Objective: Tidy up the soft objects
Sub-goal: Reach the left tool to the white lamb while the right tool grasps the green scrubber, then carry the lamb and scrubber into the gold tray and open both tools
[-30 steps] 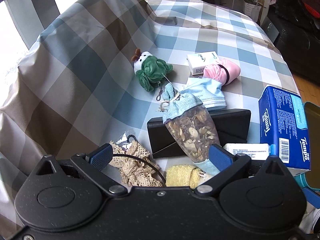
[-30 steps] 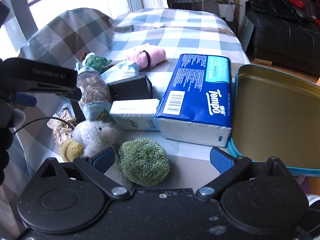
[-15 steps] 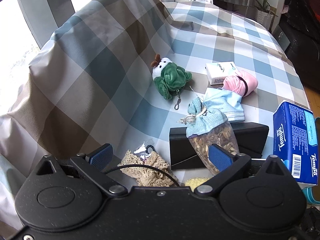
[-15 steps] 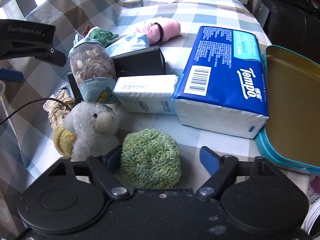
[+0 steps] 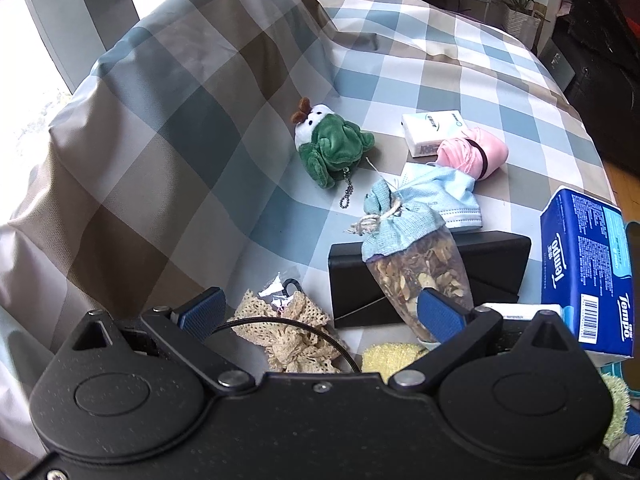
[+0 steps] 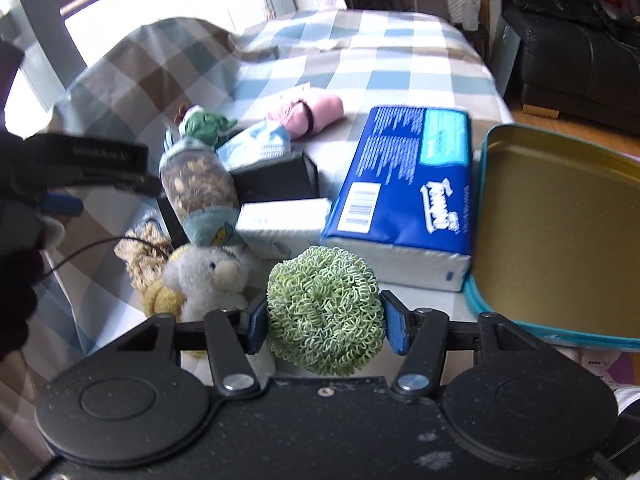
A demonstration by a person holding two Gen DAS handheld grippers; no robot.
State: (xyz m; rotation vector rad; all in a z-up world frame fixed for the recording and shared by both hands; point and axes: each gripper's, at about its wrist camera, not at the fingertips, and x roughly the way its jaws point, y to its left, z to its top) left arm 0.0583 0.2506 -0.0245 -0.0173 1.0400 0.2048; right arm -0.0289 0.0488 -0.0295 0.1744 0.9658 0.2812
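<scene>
A green curly scrub ball (image 6: 324, 308) sits between the blue pads of my right gripper (image 6: 326, 320). Its jaws are closing, and both pads press on the ball's sides. Beside it lie a white plush lamb (image 6: 208, 276) and a dried-flower sachet (image 6: 196, 188). My left gripper (image 5: 320, 312) hangs open above a cream lace cloth (image 5: 288, 332), its right finger in front of the sachet (image 5: 416, 264), nothing held. Farther back on the checked cloth are a green frog plush (image 5: 332, 144), a pink roll (image 5: 472, 152) and a blue face mask (image 5: 444, 196).
A gold tin tray with a teal rim (image 6: 560, 232) stands at the right, next to a blue Tempo tissue pack (image 6: 404, 192). A black box (image 5: 496, 256) and a small white tissue pack (image 6: 284, 224) crowd the middle. The cloth rises over a hump at the far left.
The right gripper's jaws went from wide apart to pressed on the green ball, which now sits higher in the view. The left gripper stayed open and hardly moved.
</scene>
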